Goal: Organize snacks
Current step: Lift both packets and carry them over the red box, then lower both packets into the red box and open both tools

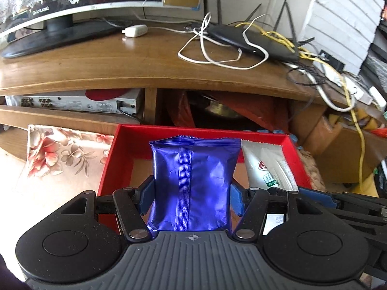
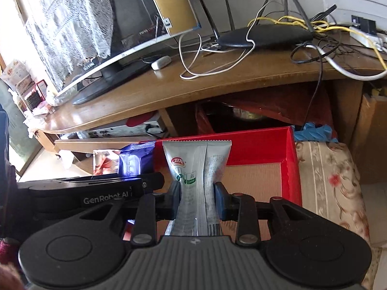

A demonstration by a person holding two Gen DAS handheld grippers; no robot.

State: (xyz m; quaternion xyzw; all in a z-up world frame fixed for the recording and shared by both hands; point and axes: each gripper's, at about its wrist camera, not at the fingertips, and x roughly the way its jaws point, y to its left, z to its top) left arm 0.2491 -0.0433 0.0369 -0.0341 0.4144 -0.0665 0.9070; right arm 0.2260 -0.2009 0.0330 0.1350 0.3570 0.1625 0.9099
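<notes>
A: What has the left gripper (image 1: pixel 191 193) got?
B: Its pads pinch a blue packet (image 1: pixel 192 181), held over the red box (image 1: pixel 113 159) ahead

A: And the right gripper (image 2: pixel 197 197)?
B: Clamped tight on a silver packet (image 2: pixel 197 169), red box beneath and beyond it, blue packet to its left

Blue foil snack packet (image 1: pixel 191 183), silver snack packet (image 2: pixel 198 176), above red box (image 2: pixel 289 166)

Snack packet (image 1: pixel 191 183): shiny blue-violet foil. Second snack packet (image 2: pixel 197 169): silver, red logo, green label. Box (image 2: pixel 289 164): red walls, brown cardboard floor. Cloth (image 2: pixel 331 181): beige, red floral print. Desk (image 1: pixel 145 58): glossy brown wood. Router (image 1: pixel 254 41): black; yellow and white cables.
</notes>
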